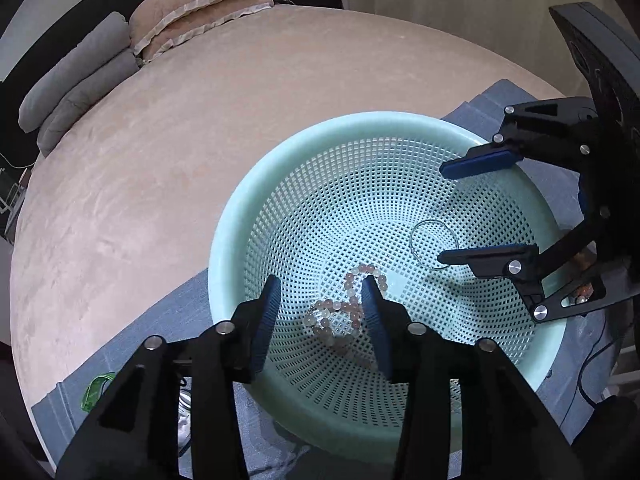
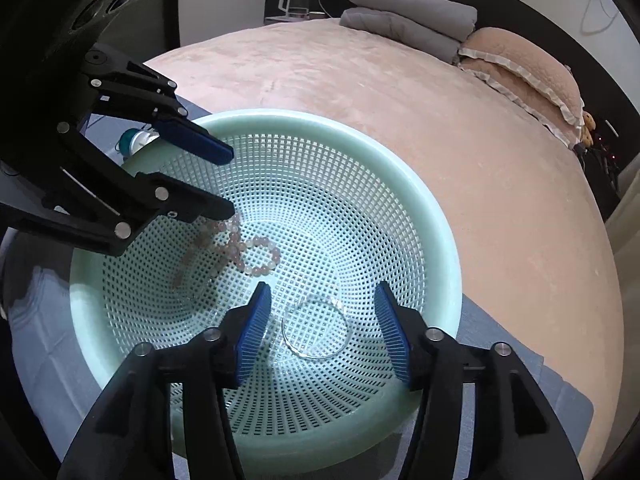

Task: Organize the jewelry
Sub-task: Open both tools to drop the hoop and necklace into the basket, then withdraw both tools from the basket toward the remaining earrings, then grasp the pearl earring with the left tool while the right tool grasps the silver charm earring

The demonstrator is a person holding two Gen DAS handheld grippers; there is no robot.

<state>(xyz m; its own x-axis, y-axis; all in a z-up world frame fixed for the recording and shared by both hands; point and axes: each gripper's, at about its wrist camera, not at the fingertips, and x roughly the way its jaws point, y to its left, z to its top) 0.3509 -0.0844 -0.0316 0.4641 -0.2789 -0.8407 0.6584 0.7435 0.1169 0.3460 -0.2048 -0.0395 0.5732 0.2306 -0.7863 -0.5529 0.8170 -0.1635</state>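
Observation:
A mint-green mesh basket [image 1: 248, 216] [image 2: 436, 216] sits on a grey cloth on a bed. In its bottom lie a pale pink bead bracelet [image 1: 340, 312] [image 2: 256, 252] and a thin silver bangle [image 1: 434, 240] [image 2: 316, 328]. My left gripper [image 1: 322, 284] [image 2: 232, 182] is open and empty, its fingers straddling the bead bracelet just above it. My right gripper [image 2: 322, 292] [image 1: 442, 212] is open and empty, its fingers on either side of the bangle just above it.
The grey cloth [image 1: 168, 320] [image 2: 520, 364] lies on a pink bedspread [image 1: 200, 120]. A green clip [image 1: 94, 390] lies on the cloth at left. A teal-capped bottle [image 2: 134, 140] lies beyond the basket rim. Pillows [image 1: 200, 12] and folded grey blankets [image 2: 408, 12] sit at the bed's head.

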